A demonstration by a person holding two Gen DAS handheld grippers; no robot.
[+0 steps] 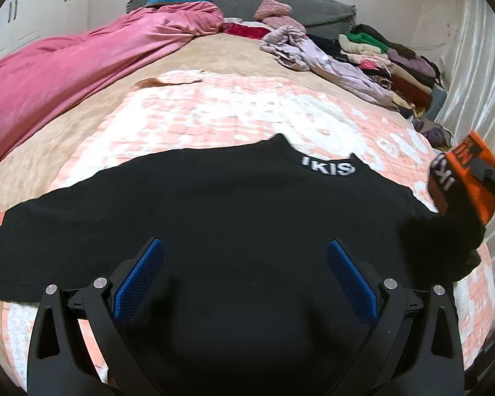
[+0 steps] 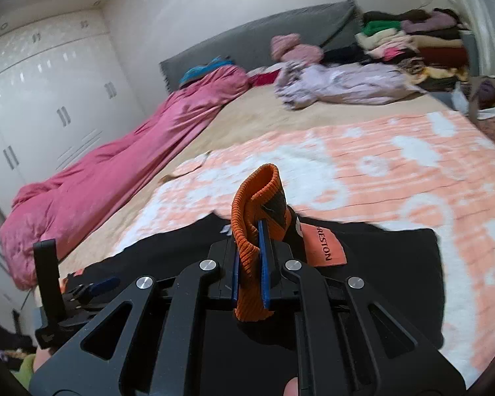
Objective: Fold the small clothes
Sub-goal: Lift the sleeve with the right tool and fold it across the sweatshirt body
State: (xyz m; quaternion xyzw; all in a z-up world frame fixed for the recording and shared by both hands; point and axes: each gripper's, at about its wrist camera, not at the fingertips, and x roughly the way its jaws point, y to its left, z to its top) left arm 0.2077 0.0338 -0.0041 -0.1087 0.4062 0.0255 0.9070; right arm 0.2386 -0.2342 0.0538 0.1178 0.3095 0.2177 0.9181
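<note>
A black sweater (image 1: pixel 214 211) with white lettering at the collar lies spread on the peach-and-white blanket (image 1: pixel 234 112). My left gripper (image 1: pixel 246 280) is open above the sweater's body, blue pads wide apart, holding nothing. My right gripper (image 2: pixel 249 264) is shut on the sweater's orange ribbed cuff (image 2: pixel 254 217) and holds the sleeve lifted above the black cloth (image 2: pixel 396 264). In the left wrist view the lifted orange cuff (image 1: pixel 468 178) shows at the far right edge. The left gripper (image 2: pixel 92 288) also shows at the lower left of the right wrist view.
A pink duvet (image 1: pixel 66 76) lies along the left of the bed. A crumpled lilac garment (image 1: pixel 313 52) and a stack of folded clothes (image 1: pixel 396 62) sit at the far right. A grey headboard (image 2: pixel 264 29) and white wardrobes (image 2: pixel 49 92) stand behind.
</note>
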